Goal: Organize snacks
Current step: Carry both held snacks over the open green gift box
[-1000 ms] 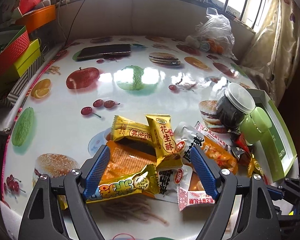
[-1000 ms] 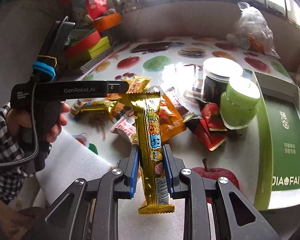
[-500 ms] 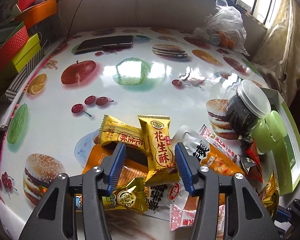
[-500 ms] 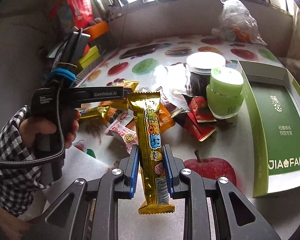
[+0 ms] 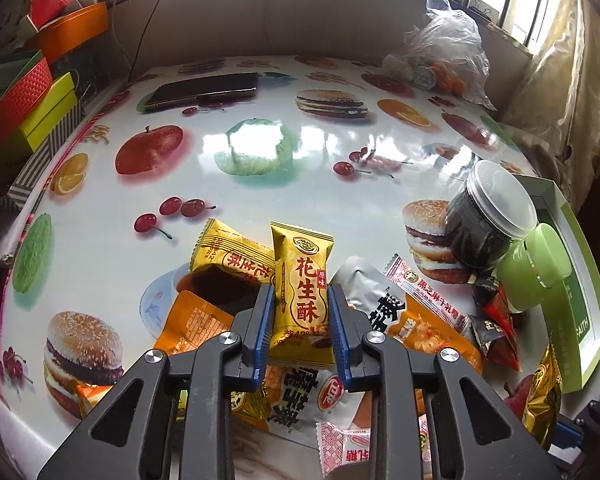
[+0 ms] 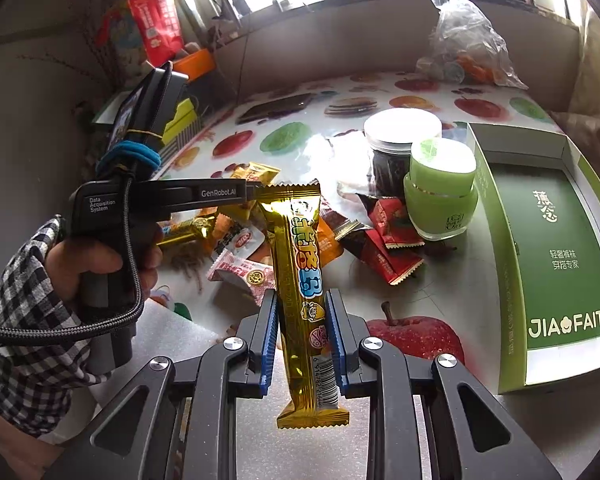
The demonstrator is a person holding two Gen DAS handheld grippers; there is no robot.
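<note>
Wide open over the snack pile [image 5: 340,328] a second ago; now left gripper [image 5: 302,312] closing in, blue pads against both sides of the yellow peanut-crisp packet [image 5: 303,280] atop the pile. Right gripper [image 6: 302,320] unchanged, clamped on the upright gold bar [image 6: 306,280], lifted in front of the pile. Glossy fruit-and-burger tablecloth [image 5: 260,184]; past the pile, a phone [image 5: 204,90], a window wall and a plastic bag [image 5: 444,56]. Right of the pile, dark jar [image 5: 484,220], green jar [image 5: 536,268], green box [image 6: 560,248]. Lower packets partly covered, labels unreadable.

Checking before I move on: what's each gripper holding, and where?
Right gripper: gold snack bar, gripped on its lower half. Left gripper: closing around yellow peanut-crisp packet's lower half.
</note>
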